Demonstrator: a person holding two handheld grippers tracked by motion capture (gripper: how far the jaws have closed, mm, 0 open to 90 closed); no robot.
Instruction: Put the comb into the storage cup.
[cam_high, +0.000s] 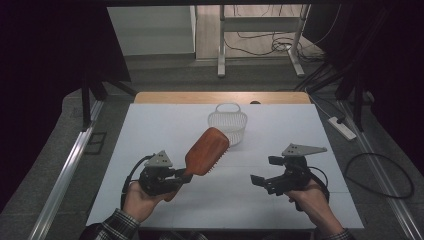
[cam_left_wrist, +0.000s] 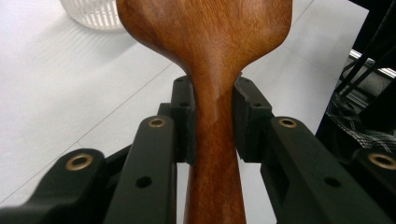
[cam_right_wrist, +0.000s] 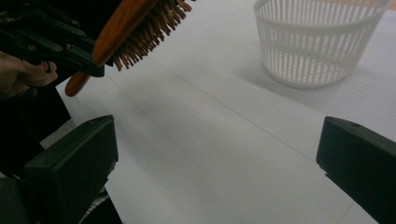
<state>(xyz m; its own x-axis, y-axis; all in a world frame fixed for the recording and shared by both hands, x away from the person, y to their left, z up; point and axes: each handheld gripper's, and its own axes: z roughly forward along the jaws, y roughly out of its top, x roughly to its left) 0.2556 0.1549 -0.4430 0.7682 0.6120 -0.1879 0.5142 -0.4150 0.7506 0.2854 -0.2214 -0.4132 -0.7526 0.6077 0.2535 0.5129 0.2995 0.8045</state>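
Observation:
A wooden paddle hairbrush (cam_high: 206, 151) is held above the white table, its head tilted up toward the far right. My left gripper (cam_high: 186, 175) is shut on the brush's handle. In the left gripper view both pads press the narrow neck of the handle (cam_left_wrist: 214, 140). In the right gripper view the hairbrush (cam_right_wrist: 135, 28) shows its bristles, pointing down. My right gripper (cam_high: 263, 175) is open at the near right of the table, nothing between its fingers (cam_right_wrist: 74, 163). A white slatted basket (cam_high: 228, 124) stands upright at the far middle.
The white table (cam_high: 150, 130) ends in a wooden strip at the back. A power strip (cam_high: 342, 127) and cables lie on the floor to the right. A metal desk frame (cam_high: 260, 45) stands beyond the table.

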